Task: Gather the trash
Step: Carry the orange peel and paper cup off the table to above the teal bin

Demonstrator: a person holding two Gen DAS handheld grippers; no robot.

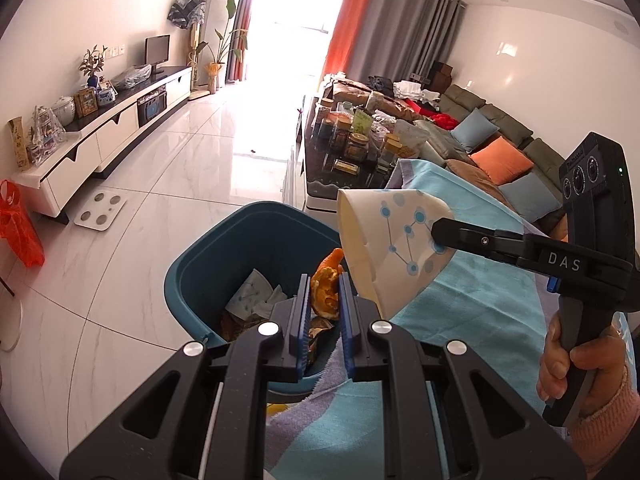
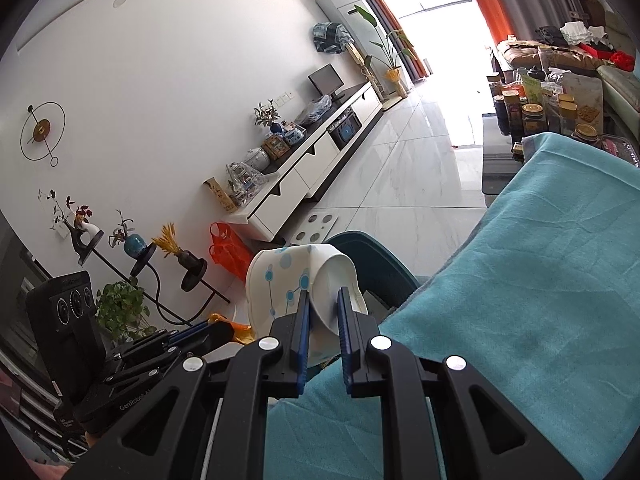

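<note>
The letters "DAS" stand in pale capitals on the black body of the right claw (image 1: 436,236), seen from the left wrist view. On the left claw (image 2: 218,326), seen from the right wrist view, small print begins "GenRobot"; the rest is unreadable.

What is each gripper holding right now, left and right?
Left gripper: closed on an orange peel, above the blue bin.
Right gripper: closed on a squashed paper cup.
</note>
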